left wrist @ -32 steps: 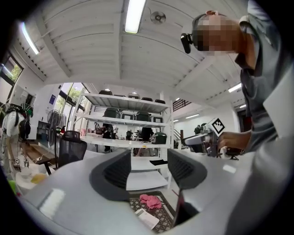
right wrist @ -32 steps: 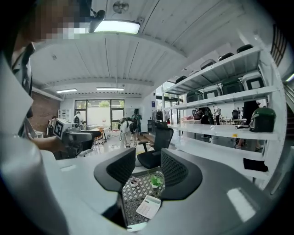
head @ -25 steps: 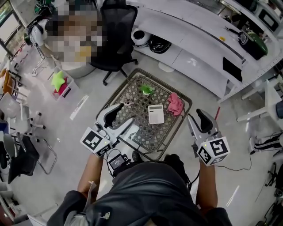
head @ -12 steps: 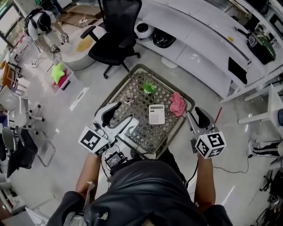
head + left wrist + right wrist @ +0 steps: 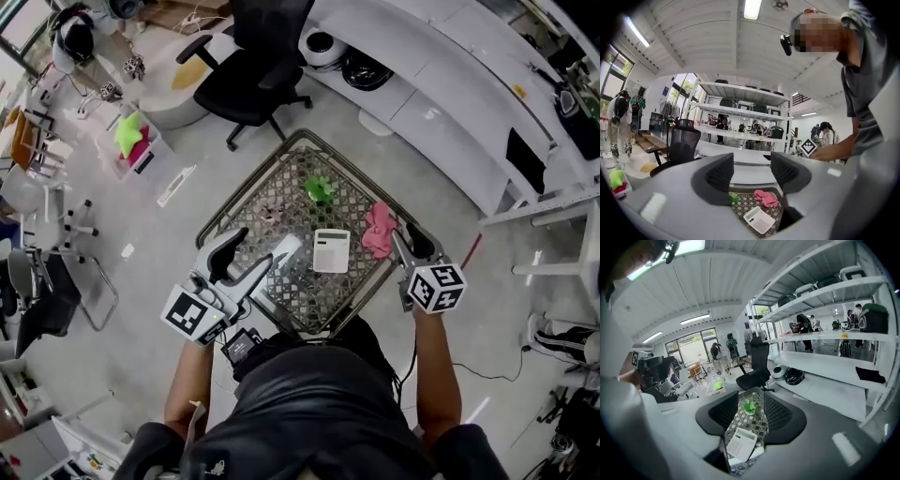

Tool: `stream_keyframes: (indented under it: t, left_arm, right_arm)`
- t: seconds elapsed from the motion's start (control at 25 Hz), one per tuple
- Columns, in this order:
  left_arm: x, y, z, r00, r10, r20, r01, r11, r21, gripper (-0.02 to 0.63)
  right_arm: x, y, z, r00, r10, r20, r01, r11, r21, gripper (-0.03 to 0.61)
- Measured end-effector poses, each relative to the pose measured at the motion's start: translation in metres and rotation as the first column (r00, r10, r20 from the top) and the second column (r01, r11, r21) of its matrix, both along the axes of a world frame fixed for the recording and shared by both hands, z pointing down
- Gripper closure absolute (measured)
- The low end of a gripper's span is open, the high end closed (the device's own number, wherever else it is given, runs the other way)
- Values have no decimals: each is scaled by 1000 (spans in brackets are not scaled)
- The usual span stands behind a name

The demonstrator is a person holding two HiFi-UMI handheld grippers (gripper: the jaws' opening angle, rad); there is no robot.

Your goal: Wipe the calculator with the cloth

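Hovering grippers: we hold both over the near side of the lattice-top table [image 5: 292, 214], and neither touches anything.
Left gripper [image 5: 253, 255]: at the table's 8 o'clock. Its jaws are wide apart with only air between them.
Right gripper [image 5: 410, 246]: at the table's 4 o'clock. Its jaws are partly apart and empty, with the tips just beside the cloth's 4 o'clock side.
Pink cloth [image 5: 378, 230]: a crumpled heap by the table's 2 o'clock edge, near the calculator but apart from it.
Calculator [image 5: 331, 250]: lies flat and face up a little toward 3 o'clock of the table's middle. The cloth sits at its 2 o'clock.
Green crumpled item [image 5: 319, 187]: at the calculator's 12 o'clock, clear of it.
Cloth handling: we judge it soft, limp and light. Pinch a raised fold on the heap's crest and close fully, because a thin layer may slip out.
Calculator handling: we judge it stiff, flat and light, so it is likely to skate under a wipe. Pin one corner or edge with the left gripper, and go gently over the keys and display.
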State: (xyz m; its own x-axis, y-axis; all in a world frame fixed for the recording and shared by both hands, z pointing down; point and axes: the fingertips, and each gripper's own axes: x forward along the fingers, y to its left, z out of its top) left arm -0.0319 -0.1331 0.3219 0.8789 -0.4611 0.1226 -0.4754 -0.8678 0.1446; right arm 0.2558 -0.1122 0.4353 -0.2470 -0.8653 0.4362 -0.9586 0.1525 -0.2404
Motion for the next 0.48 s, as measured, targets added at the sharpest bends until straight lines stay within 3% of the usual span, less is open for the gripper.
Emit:
stream_keyframes:
  t: [0.48]
  left_arm:
    - [6,-23,47,998,-61,25,62,997,-54,325]
  right_arm:
    - [33,-40,171,1000,-13,11,16,959,-282,396]
